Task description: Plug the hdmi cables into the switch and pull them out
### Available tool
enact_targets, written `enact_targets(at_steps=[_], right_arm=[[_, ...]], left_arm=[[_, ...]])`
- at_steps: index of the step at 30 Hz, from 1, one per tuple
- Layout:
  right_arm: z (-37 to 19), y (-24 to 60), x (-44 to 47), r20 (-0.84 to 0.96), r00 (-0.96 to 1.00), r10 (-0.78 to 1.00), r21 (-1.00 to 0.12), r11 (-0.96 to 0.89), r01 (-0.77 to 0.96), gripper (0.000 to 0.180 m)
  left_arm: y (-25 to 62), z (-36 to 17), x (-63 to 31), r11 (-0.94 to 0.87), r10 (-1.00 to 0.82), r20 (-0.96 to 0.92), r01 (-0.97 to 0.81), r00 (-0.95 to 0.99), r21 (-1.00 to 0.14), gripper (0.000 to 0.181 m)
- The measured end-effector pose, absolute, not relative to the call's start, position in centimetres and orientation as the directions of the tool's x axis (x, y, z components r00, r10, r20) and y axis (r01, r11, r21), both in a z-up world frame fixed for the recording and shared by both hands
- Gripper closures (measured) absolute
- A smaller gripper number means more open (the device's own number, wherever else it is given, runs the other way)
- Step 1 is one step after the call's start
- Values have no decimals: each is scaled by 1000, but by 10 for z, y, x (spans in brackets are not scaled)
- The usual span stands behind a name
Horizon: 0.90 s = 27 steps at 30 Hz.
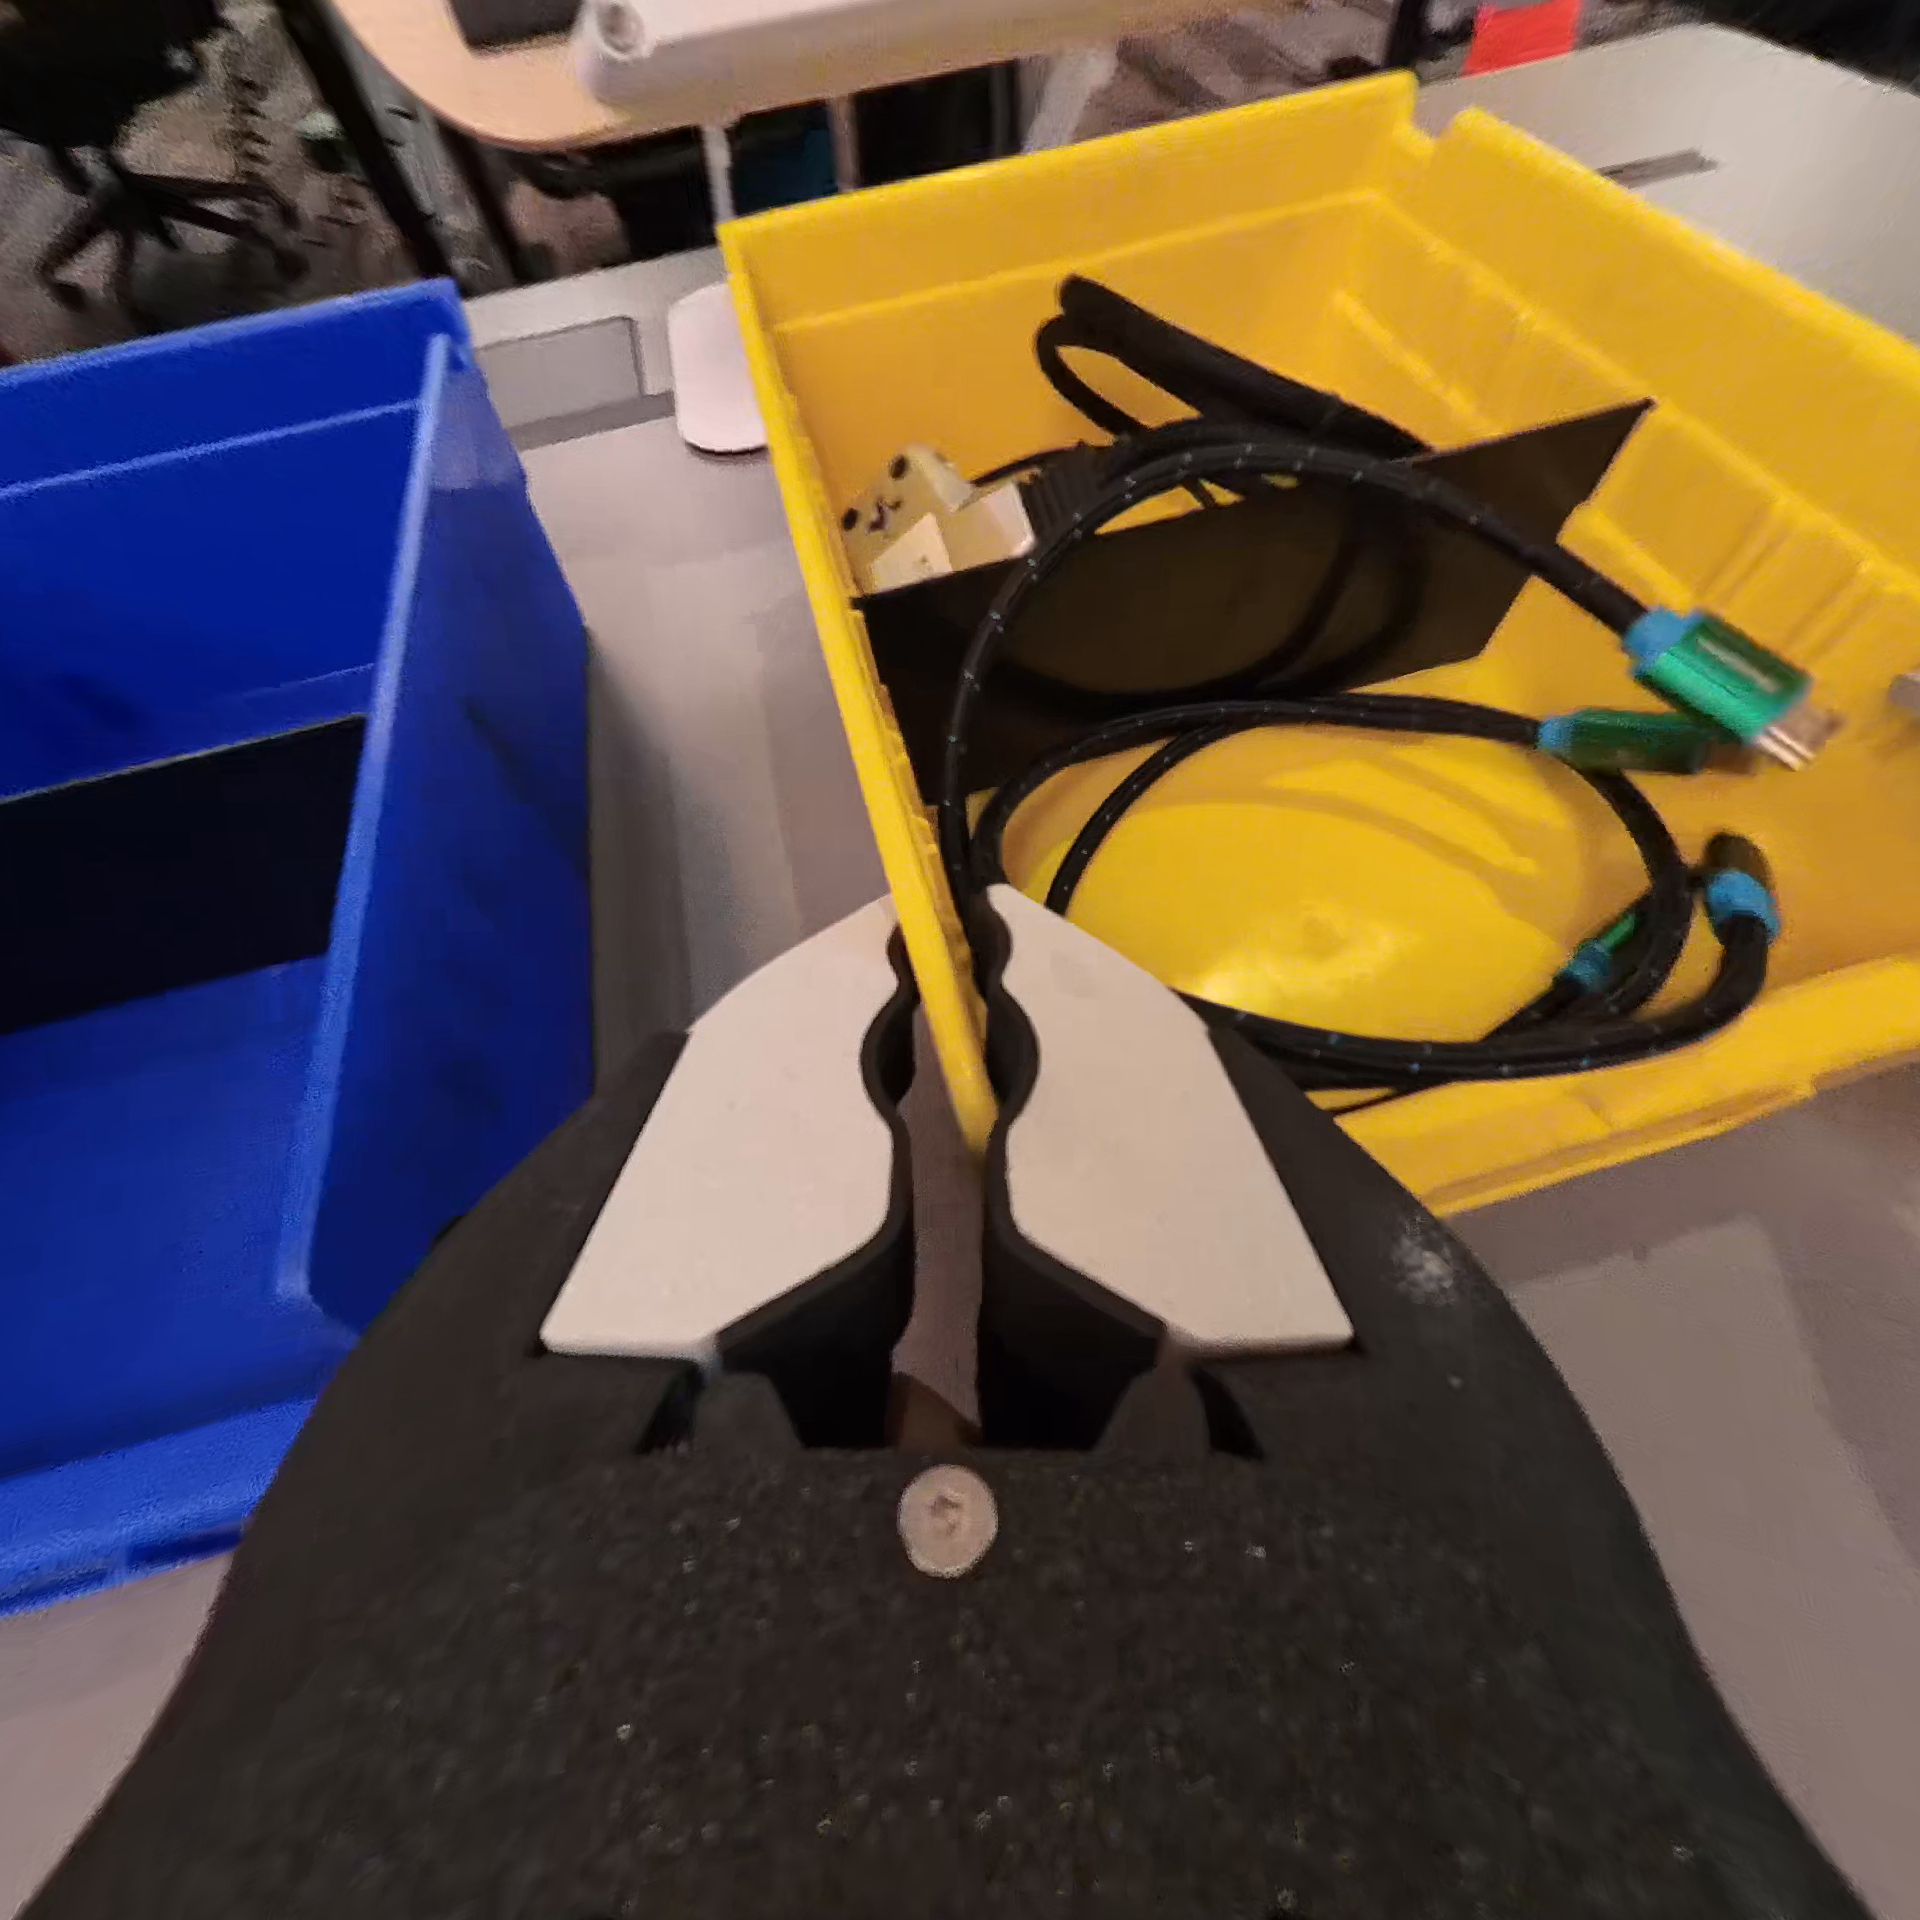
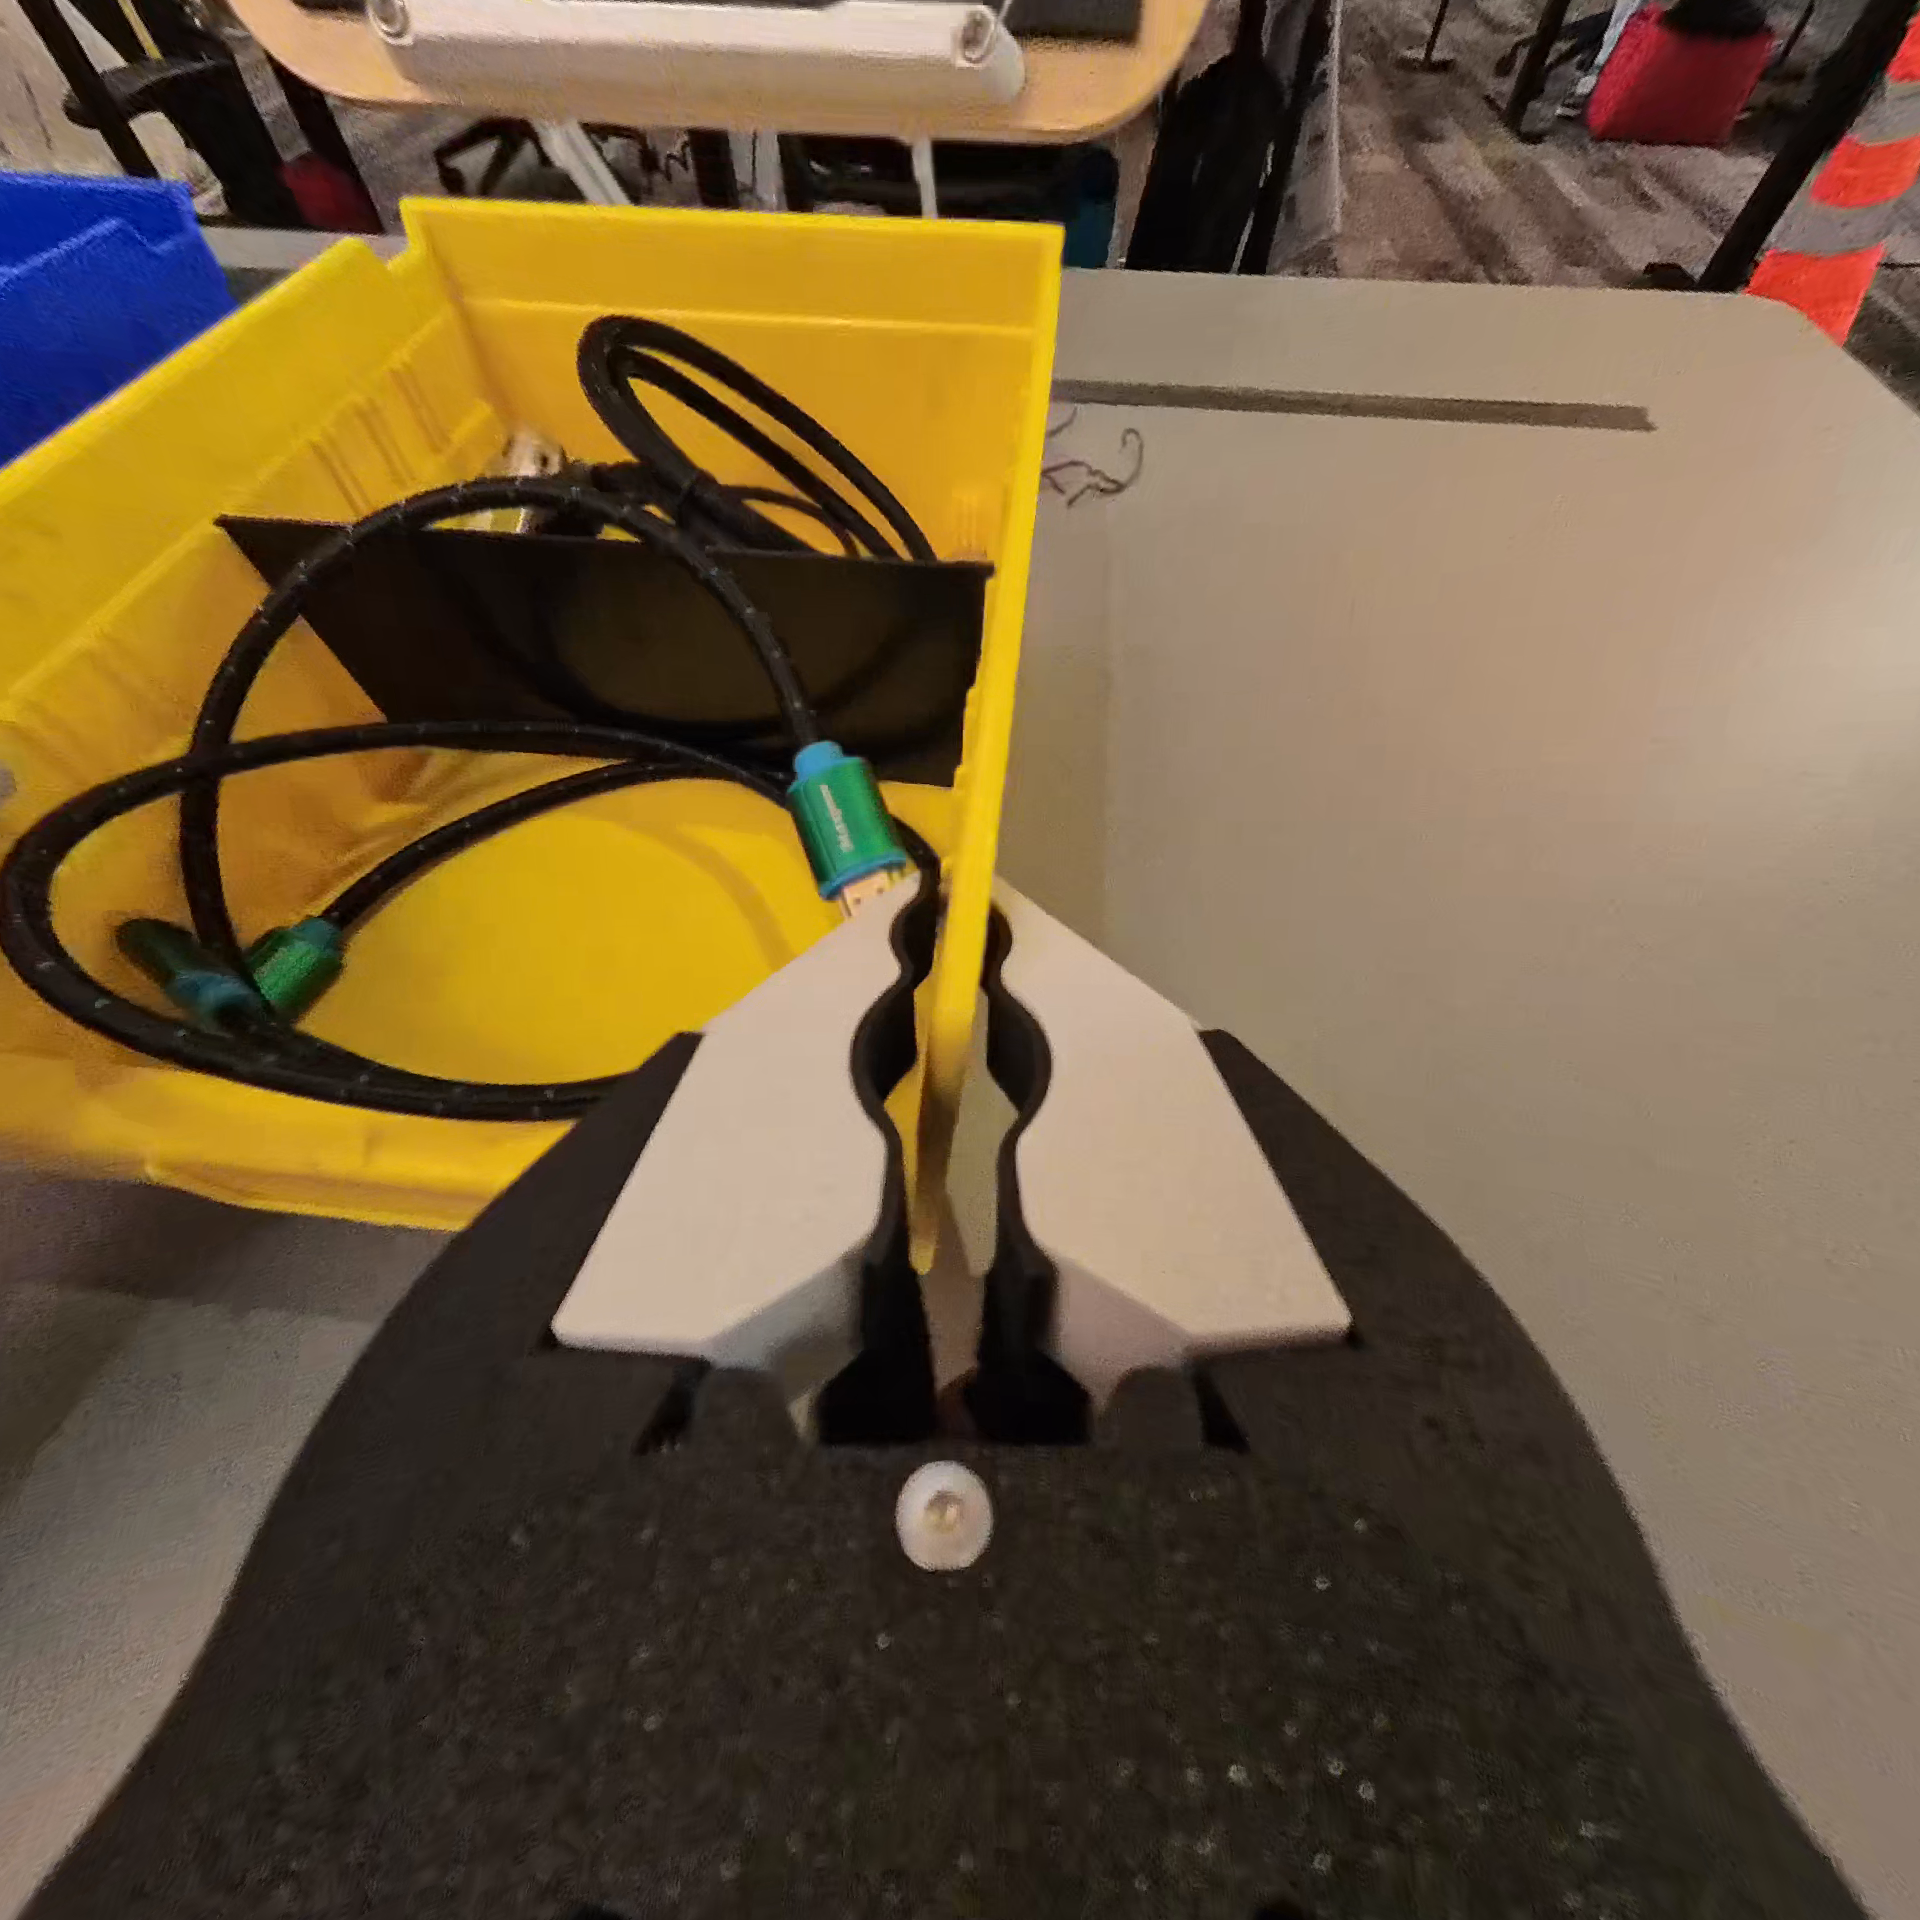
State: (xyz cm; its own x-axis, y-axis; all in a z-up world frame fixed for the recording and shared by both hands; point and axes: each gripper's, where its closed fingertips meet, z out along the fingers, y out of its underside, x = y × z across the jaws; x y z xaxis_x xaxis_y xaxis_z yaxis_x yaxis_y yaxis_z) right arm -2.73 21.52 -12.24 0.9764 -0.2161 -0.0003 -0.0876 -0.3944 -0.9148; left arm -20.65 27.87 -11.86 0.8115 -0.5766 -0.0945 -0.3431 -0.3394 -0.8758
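I have both tools pinching the yellow moulded-plastic bin (image 1: 1195,260) by its side walls: my left gripper (image 1: 951,935) has its pale grey fingers (image 1: 769,1122) closed onto the thin left wall, and my right gripper (image 2: 956,914) is closed the same way on the right wall (image 2: 1003,623), so neither holds a cable yet. The black braided HDMI cables (image 1: 1299,727) lie coiled inside the bin, between the two grippers, forward of and inboard from each. The nearest plug is the glossy green metal connector with blue collar (image 2: 844,826), just beside my right gripper's inner finger, its long axis running diagonally down toward that fingertip with the gold tip leading; the right hand looks the better placed for it. Two more green plugs (image 2: 296,961) lie near the front-left of the floor. A black flat divider panel (image 2: 623,634) stands across the bin, and behind it I see a pale boxy device (image 1: 935,509), possibly the switch, though I cannot tell for sure. A blue plastic bin (image 1: 260,831) sits to the left on the matte grey table (image 2: 1455,779). The braid looks grippy, the plug shells slick.
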Motion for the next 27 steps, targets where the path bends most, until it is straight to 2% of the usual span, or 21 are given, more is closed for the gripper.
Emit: enact_targets(at_steps=[1,2,4,5,7,9,11,14,16,18,19,20,21,22,25,27], right_arm=[[-123,215,-27,-4,977,-214,-916,-391,-89,175],[-123,214,-27,-13,980,-200,-919,-384,-90,173],[-121,206,-33,-20,991,-129,-925,-374,-67,161],[-118,198,-37,-14,996,-84,-931,-362,-44,152],[-112,177,-44,18,1000,-13,-945,-326,13,149],[-113,159,-52,51,997,54,-943,-325,66,144],[-117,151,-57,52,997,62,-919,-388,73,142],[-98,150,-78,67,995,73,-937,-339,88,142],[-91,149,-108,107,985,132,-947,-290,141,142],[-100,141,-158,58,960,272,-942,-304,143,142],[-110,135,-185,13,938,346,-931,-338,137,141],[-122,128,-214,-42,905,423,-918,-374,132,140],[-133,121,-240,-86,868,490,-902,-409,141,139],[-142,118,-259,-113,843,526,-886,-438,155,139],[-134,136,-291,-87,823,561,-902,-395,174,137],[-117,168,-285,10,880,475,-930,-319,183,135]], left_arm=[[274,-119,-204,-337,-623,-103,-384,775,-860,170],[266,-117,-202,-317,-676,-107,-419,729,-851,159],[249,-103,-208,-254,-728,-85,-383,681,-888,140],[242,-91,-219,-222,-722,-63,-317,689,-922,139],[246,-73,-265,-232,-643,42,-142,764,-962,153],[265,-69,-325,-301,-542,184,15,820,-954,150],[293,-65,-398,-280,-393,201,92,897,-956,150],[326,-55,-496,-150,-164,50,25,985,-988,151],[341,-72,-509,-209,-226,46,-3,973,-978,154],[351,-104,-492,-337,-375,71,-64,924,-939,148],[359,-115,-491,-358,-371,49,-94,927,-929,147],[364,-120,-489,-357,-367,43,-98,929,-929,153],[367,-121,-484,-356,-373,68,-75,925,-931,177],[367,-121,-481,-375,-365,107,-41,925,-926,178],[350,-123,-474,-416,-343,44,-110,938,-903,178],[327,-124,-469,-428,-337,3,-151,942,-891,177]])
